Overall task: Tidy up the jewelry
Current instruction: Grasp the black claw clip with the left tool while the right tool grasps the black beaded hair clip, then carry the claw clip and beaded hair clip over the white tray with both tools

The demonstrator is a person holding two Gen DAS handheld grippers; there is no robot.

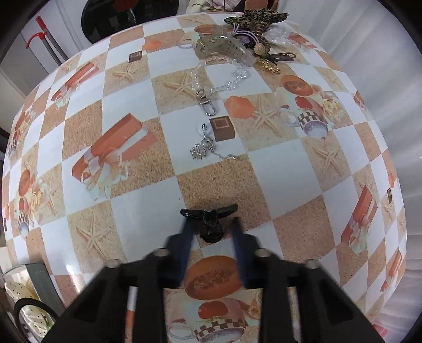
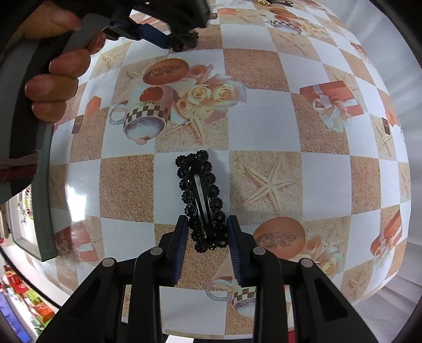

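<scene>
My left gripper [image 1: 211, 224] points down at the checkered tablecloth [image 1: 132, 105], and its blue pads [image 1: 187, 232] close against a small black hair clip [image 1: 211, 220] with a wide top bar. The right wrist view shows this gripper [image 2: 182, 39] at the top left with the same clip [image 2: 184, 42] at its tips. My right gripper [image 2: 207, 229] has its pads [image 2: 182, 234] against the near end of a long black beaded snap clip [image 2: 203, 195] that lies flat on the cloth. Loose on the table are a silver chain piece [image 1: 203, 150] and a clear bead chain with a silver clasp [image 1: 208, 105].
A heap at the far edge holds a leopard-print scrunchie [image 1: 253, 17], a translucent claw clip [image 1: 221, 44] and a gold piece [image 1: 269, 64]. A grey box [image 2: 44, 184] stands at the table's left edge. A person's hand [image 2: 58, 74] grips the left tool's handle.
</scene>
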